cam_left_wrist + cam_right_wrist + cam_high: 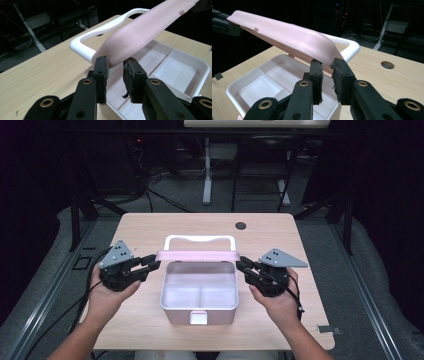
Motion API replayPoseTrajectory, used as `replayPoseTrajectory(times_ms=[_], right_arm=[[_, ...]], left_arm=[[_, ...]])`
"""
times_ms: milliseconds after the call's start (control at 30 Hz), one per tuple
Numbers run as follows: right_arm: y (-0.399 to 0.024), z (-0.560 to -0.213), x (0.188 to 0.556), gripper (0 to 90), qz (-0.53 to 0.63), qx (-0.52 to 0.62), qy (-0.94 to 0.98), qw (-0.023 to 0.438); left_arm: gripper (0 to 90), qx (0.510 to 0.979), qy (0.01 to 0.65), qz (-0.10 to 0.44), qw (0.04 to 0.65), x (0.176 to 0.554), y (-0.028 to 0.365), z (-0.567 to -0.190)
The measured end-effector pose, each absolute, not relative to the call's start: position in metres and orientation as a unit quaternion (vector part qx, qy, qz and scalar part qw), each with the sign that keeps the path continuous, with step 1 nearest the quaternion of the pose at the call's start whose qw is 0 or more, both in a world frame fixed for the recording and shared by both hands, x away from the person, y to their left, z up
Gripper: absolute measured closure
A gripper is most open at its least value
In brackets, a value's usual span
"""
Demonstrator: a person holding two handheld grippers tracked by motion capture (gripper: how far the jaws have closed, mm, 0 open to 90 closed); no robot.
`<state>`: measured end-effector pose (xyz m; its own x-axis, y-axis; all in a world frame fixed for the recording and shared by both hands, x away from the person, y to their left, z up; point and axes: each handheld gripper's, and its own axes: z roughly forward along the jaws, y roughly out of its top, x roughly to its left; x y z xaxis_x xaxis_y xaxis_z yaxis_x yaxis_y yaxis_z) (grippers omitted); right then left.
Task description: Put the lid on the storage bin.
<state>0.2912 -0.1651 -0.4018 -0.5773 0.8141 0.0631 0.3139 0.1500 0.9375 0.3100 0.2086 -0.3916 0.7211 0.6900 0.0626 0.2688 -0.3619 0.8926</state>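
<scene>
high view: lid (197,255) edges betw. grippers

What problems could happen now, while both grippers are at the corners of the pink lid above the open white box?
1. The pink plastic lid stands raised over the white two-compartment plastic box, and each gripper meets only a rounded corner. The left gripper may slip off, so the lid could twist or drop.
2. If the right gripper pushes unevenly, the light box could slide on the wooden table.
</scene>
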Motion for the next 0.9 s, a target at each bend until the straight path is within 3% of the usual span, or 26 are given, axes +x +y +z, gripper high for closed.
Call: replayPoseTrajectory(times_ms=[900], right_arm=[[-0.171, -0.427, 0.27, 74.6, 0.52, 0.378, 0.729, 0.232]], left_arm=[[74.6, 0.784, 0.313, 0.2, 0.497, 0.287, 0.214, -0.416]])
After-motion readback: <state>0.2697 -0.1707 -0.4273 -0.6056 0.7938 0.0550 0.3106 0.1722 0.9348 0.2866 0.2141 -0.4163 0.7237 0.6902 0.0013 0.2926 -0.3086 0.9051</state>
